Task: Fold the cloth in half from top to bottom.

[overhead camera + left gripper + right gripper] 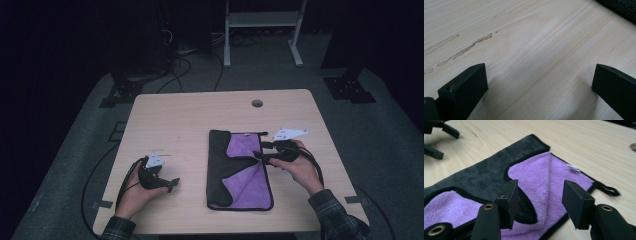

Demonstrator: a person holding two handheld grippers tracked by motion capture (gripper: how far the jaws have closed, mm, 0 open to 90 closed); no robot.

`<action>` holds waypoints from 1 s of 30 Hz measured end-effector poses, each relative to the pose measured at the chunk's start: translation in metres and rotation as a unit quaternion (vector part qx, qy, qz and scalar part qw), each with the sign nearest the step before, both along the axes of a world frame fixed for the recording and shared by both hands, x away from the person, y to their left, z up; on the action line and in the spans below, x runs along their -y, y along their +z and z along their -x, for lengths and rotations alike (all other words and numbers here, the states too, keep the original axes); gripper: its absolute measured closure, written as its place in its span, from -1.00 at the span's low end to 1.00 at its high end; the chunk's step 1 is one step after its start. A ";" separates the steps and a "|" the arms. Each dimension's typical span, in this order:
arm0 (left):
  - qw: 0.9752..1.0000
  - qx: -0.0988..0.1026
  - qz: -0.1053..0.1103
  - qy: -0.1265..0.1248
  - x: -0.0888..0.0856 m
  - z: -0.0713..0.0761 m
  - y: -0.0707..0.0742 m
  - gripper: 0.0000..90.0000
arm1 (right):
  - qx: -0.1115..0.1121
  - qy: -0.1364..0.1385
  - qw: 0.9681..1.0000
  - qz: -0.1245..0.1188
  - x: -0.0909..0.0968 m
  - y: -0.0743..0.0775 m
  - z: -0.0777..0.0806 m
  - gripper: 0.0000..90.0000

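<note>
The right claw [537, 203] hangs with jaws parted, grasping nothing, just above the cloth's [240, 170] right edge. The cloth is plush purple pile with a black trim, a dark grey suede-like flap folded over its left side, a black hanging loop [607, 190] and a small white tag [573, 167], unreadable. The left claw [539, 87], jaws spread wide, rests left of the cloth on the pale woodgrain worktop [175, 120].

cloth [247, 175]: purple pile, dark grey reverse, black edging and loop
counter [180, 120]: pale wood grain, lighter scuff streaks
left gripper [172, 184]: black, grey top plate
right gripper [260, 150]: black, brass-coloured screw holes
sleeves [335, 212]: dark plaid
floor [390, 150]: grey
</note>
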State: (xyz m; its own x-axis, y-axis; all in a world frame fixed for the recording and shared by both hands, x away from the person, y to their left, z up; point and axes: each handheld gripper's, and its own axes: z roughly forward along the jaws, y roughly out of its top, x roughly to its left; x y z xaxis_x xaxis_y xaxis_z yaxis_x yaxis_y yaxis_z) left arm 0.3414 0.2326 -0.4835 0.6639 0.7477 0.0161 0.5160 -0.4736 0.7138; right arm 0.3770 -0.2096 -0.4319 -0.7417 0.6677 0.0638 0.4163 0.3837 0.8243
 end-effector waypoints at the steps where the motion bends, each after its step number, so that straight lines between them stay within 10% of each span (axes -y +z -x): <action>1: 1.000 0.000 0.000 0.000 0.000 0.000 0.000 -1.00 | 0.001 0.002 1.000 0.002 -0.003 0.000 -0.001 0.02; 30: 1.000 0.001 0.001 0.000 0.000 0.000 0.000 -1.00 | -0.026 0.053 0.998 0.016 -0.069 -0.021 -0.021 0.22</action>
